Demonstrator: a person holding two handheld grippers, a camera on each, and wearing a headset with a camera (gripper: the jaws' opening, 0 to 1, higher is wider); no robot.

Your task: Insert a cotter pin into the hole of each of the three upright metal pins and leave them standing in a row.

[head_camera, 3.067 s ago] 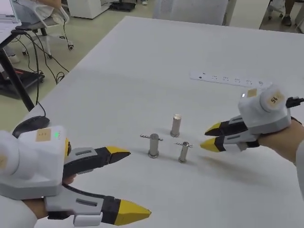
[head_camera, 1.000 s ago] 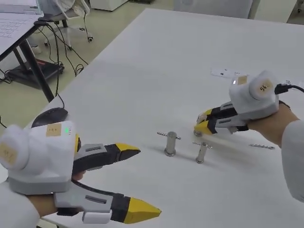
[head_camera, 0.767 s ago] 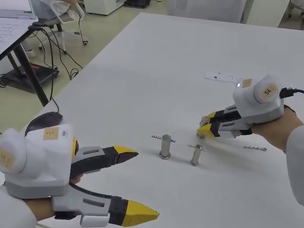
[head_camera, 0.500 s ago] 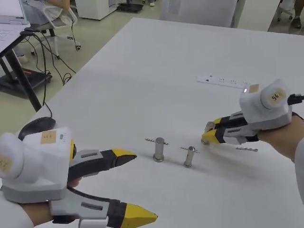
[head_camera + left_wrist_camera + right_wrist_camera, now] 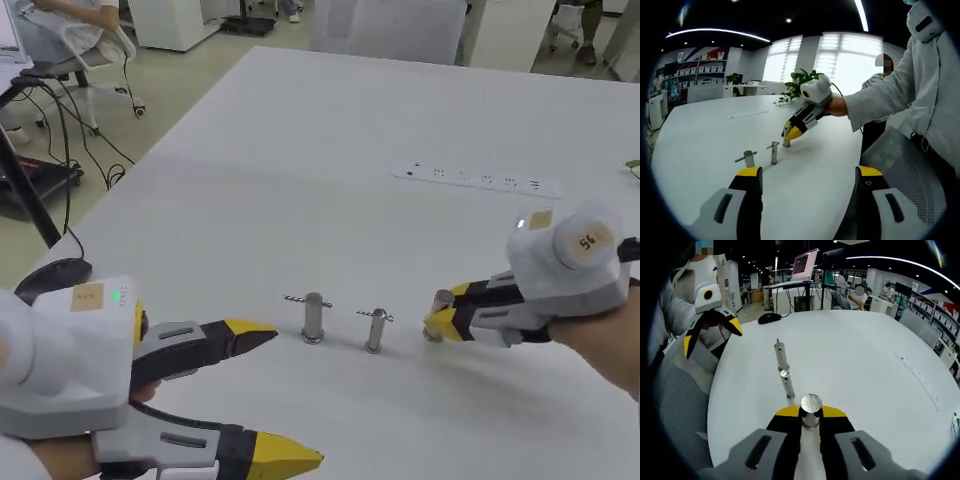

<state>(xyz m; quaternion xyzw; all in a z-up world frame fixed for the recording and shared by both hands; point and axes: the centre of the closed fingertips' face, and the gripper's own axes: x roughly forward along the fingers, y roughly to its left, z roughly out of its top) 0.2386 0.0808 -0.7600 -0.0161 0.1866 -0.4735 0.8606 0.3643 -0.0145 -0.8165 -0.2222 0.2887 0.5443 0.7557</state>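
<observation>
Head view shows the right gripper [image 5: 436, 322], at the right of the frame, clenched on a short upright silver metal pin [image 5: 441, 303] whose base meets the white desk [image 5: 300, 170]. Just left of it, at frame centre, stand the middle pin [image 5: 376, 331] and the left pin [image 5: 313, 318]. They stand apart, each crossed near its top by a thin cotter pin [image 5: 296, 299], and the three form a row. Right gripper view has the held pin between the yellow tips, the others lined up beyond. The left gripper [image 5: 275, 398], lower left, is spread wide around nothing, well apart from the row. Bare desk lies all round the pins. Its left edge runs diagonally from top centre to lower left, with a black mouse [image 5: 50, 274] near that edge. A white power strip [image 5: 470, 180] lies upper right, well apart.
</observation>
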